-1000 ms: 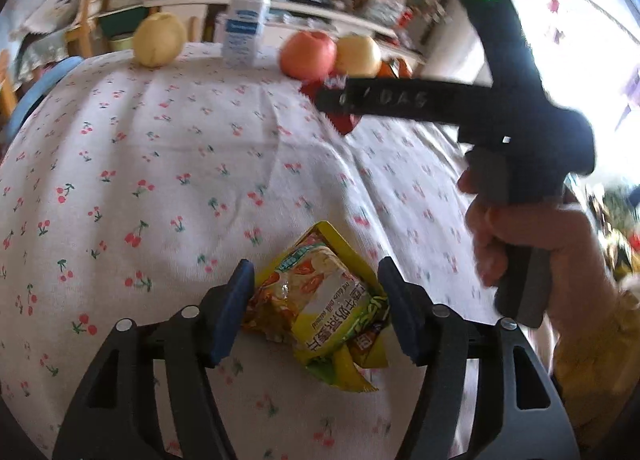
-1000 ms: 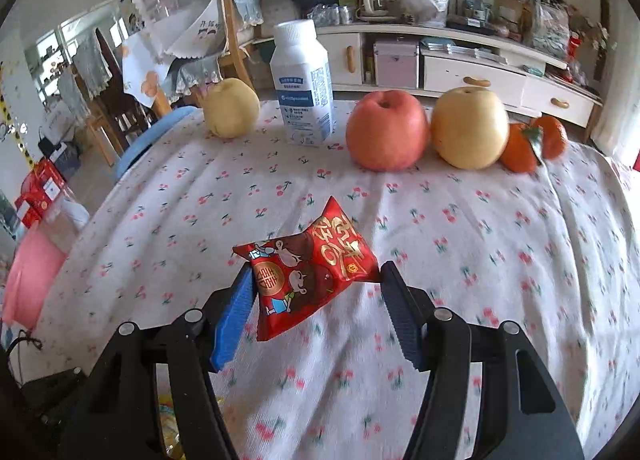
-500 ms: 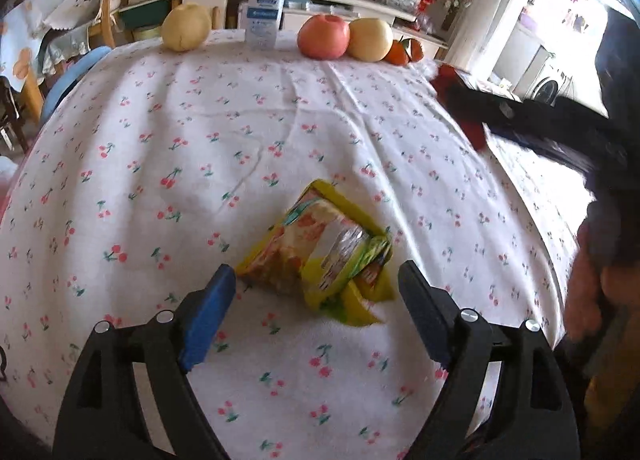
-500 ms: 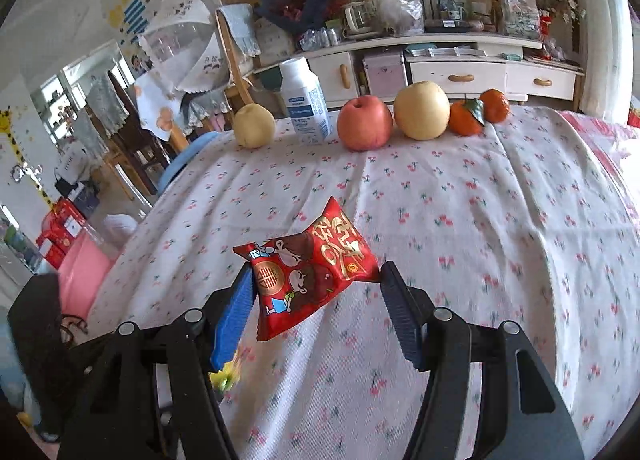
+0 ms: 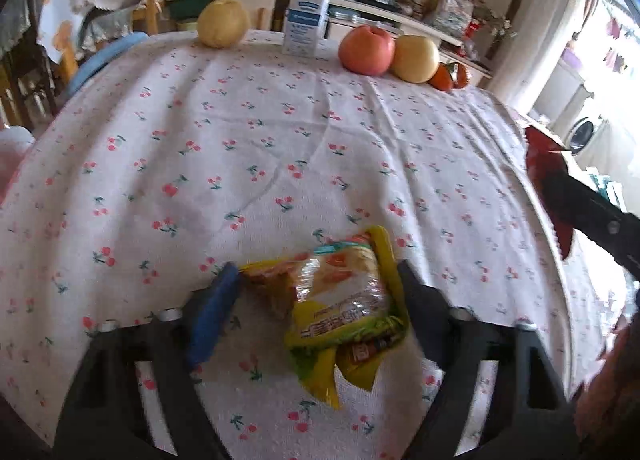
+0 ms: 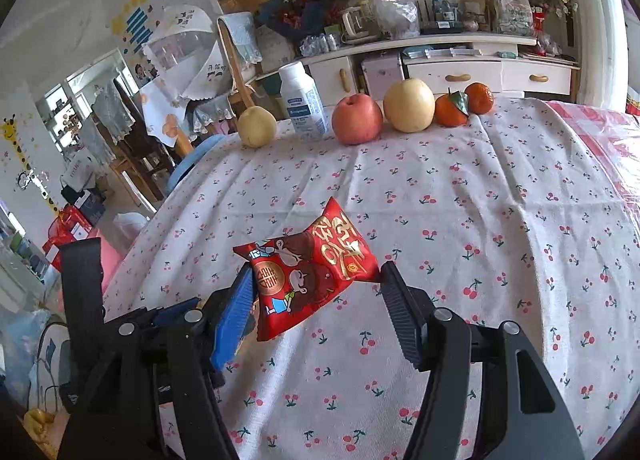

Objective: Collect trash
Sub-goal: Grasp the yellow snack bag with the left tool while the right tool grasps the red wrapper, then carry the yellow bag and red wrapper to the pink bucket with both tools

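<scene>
A: Count? Grippers?
B: Two wrappers. Left gripper (image 5: 316, 308) closed on crinkled yellow noodle packet (image 5: 340, 308), lower centre. Right gripper (image 6: 314, 296) clamps red foil snack pouch (image 6: 308, 272), mid-frame.
A: Room?
B: Cherry-print tabletop (image 5: 260, 147) bare mid-frame; five fruits, one white bottle (image 6: 302, 103) along far edge.

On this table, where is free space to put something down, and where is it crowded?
Free: the wide tablecloth between the fruit row and the yellow wrapper. Crowded: the far edge, with pear, bottle, apple and oranges.

Glossy crinkled red wrapper (image 6: 310, 266), shiny yellow wrapper (image 5: 340, 302), matt cherry-print cloth tablecloth (image 5: 280, 131)
</scene>
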Available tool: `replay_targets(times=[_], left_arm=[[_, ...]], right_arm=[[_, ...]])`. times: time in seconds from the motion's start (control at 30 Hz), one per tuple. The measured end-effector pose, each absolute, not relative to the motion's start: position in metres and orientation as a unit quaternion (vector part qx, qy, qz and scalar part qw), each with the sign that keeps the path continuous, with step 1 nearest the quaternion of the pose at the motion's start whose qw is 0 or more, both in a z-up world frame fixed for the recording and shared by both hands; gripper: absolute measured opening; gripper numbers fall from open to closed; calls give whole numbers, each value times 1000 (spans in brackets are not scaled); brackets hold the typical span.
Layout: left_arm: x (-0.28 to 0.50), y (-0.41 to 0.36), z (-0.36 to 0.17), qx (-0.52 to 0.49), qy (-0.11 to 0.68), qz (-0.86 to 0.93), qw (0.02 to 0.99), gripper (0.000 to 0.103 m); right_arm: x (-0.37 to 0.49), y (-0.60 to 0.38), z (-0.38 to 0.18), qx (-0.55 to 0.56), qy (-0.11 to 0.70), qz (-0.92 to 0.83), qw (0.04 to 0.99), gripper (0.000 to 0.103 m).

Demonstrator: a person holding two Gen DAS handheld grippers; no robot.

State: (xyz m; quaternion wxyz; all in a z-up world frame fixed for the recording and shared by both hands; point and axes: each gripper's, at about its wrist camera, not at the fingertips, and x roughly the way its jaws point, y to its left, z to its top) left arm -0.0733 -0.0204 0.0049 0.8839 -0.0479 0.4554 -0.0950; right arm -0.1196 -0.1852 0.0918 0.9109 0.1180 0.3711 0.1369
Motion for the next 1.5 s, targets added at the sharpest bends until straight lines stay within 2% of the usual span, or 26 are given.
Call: replay_targets(times=[0.07, 0.1, 0.2, 0.3, 0.5, 0.9, 1.5], left_arm=[[-75, -19, 5, -51, 454, -97, 884, 66], [-76, -18, 6, -58, 453, -99, 884, 56], [-81, -14, 8, -68, 453, -102, 883, 49], [-86, -12, 10, -66, 451, -106, 884, 47], [-97, 0, 19, -65, 439, -120, 888, 45], [-125, 46, 74, -63, 386, -121, 912, 45], [-169, 188, 113, -37, 329, 5, 944, 46]], right_arm=[[-121, -186, 92, 118, 371, 142, 910, 64], [-122, -185, 93, 116, 371, 143, 910, 64], [-123, -184, 94, 114, 368, 147, 911, 64], [-123, -182, 94, 114, 368, 148, 911, 64], [-124, -177, 93, 108, 368, 149, 912, 64], [-139, -143, 86, 80, 381, 163, 907, 64], [-163, -52, 75, 1, 402, 210, 891, 64]])
